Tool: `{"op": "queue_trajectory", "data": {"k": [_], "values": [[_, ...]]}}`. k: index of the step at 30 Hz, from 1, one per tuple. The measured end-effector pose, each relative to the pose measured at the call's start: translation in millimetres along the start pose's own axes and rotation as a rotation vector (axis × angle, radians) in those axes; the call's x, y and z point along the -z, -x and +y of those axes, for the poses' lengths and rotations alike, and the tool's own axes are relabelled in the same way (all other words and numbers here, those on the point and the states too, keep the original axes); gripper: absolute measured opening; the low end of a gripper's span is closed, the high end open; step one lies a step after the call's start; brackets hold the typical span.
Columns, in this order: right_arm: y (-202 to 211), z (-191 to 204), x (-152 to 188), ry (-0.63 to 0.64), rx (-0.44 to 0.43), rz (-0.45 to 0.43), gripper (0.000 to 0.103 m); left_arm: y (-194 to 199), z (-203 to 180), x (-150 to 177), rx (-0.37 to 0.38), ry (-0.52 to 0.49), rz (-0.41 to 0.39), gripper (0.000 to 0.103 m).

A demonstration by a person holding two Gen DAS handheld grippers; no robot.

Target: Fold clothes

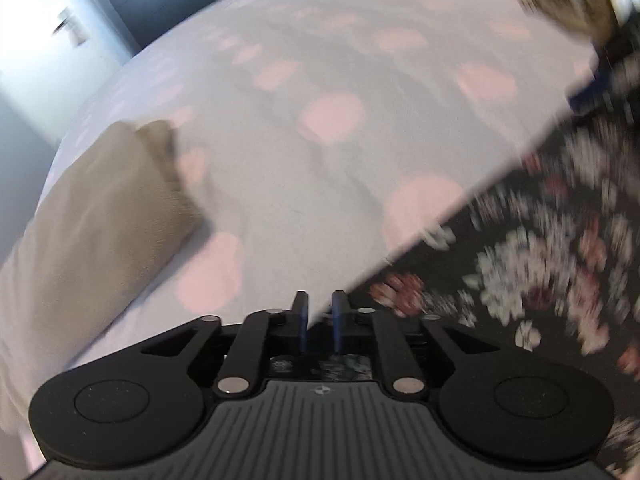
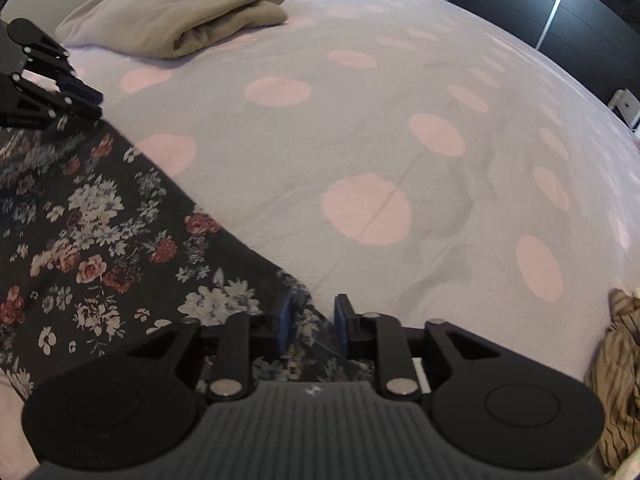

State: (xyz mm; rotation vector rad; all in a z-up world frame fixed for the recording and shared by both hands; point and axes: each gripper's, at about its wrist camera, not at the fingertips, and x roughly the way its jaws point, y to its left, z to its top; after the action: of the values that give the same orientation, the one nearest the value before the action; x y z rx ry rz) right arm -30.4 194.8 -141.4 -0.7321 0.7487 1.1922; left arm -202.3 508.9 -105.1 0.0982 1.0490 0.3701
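Observation:
A dark floral garment [image 2: 92, 240] hangs stretched between my two grippers above the bed; in the left wrist view the floral garment [image 1: 540, 260] is blurred by motion. My left gripper [image 1: 320, 316] is shut on one corner of its edge, with floral cloth showing between the fingers. My right gripper [image 2: 314, 322] is shut on another corner, a fold of the cloth pinched between its blue pads. The left gripper [image 2: 90, 100] also shows at the far left of the right wrist view, holding the garment's far end.
The bed has a white sheet with pink dots [image 2: 400, 120]. A folded beige garment [image 2: 180, 12] lies near one edge, the same beige garment [image 1: 100, 220] at left. A crumpled striped garment [image 2: 616, 380] lies at the right. Dark wardrobes [image 2: 560, 12] stand beyond the bed.

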Motion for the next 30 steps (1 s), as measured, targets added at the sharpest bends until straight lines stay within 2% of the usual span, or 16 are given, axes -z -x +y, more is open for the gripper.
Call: {"op": "queue_trajectory", "data": {"k": [3,6,8,10,13,16,20,23,27,30], "values": [[8.9,-8.7,7.0,-0.043,0.035,0.009,0.029,16.8,31.9,16.2,-0.048,0.115,-0.008,0.014],[14.7,-17.3,16.5,-0.084,0.072,0.036,0.029,23.5,51.7,38.2,-0.095,0.15,0.031,0.015],[16.3,-24.0,23.9,-0.112,0.095,0.062,0.03,25.9,60.8,52.9,-0.115,0.158,0.066,0.024],[17.7,-29.7,31.4,-0.136,0.12,0.084,0.03,28.0,63.3,67.6,-0.135,0.144,0.1,0.044],[19.6,-37.3,42.6,-0.168,0.151,0.112,0.03,29.1,67.3,84.1,-0.142,0.159,0.141,0.045],[21.0,-43.1,52.4,-0.196,0.134,0.133,0.03,25.7,68.7,92.8,-0.103,0.195,0.166,0.045],[18.8,-45.9,59.9,-0.202,0.145,0.152,0.031,5.0,62.1,103.7,-0.166,0.185,0.233,0.045],[17.1,-48.0,65.5,-0.207,0.154,0.167,0.031,5.0,59.8,102.1,-0.179,0.206,0.224,0.046],[22.5,-44.8,67.5,-0.201,0.186,0.169,0.031,26.8,40.7,96.4,-0.172,0.147,0.187,0.045],[35.7,-36.5,66.6,-0.205,0.157,0.126,0.031,43.1,26.4,92.1,-0.167,0.102,0.159,0.041]]}}
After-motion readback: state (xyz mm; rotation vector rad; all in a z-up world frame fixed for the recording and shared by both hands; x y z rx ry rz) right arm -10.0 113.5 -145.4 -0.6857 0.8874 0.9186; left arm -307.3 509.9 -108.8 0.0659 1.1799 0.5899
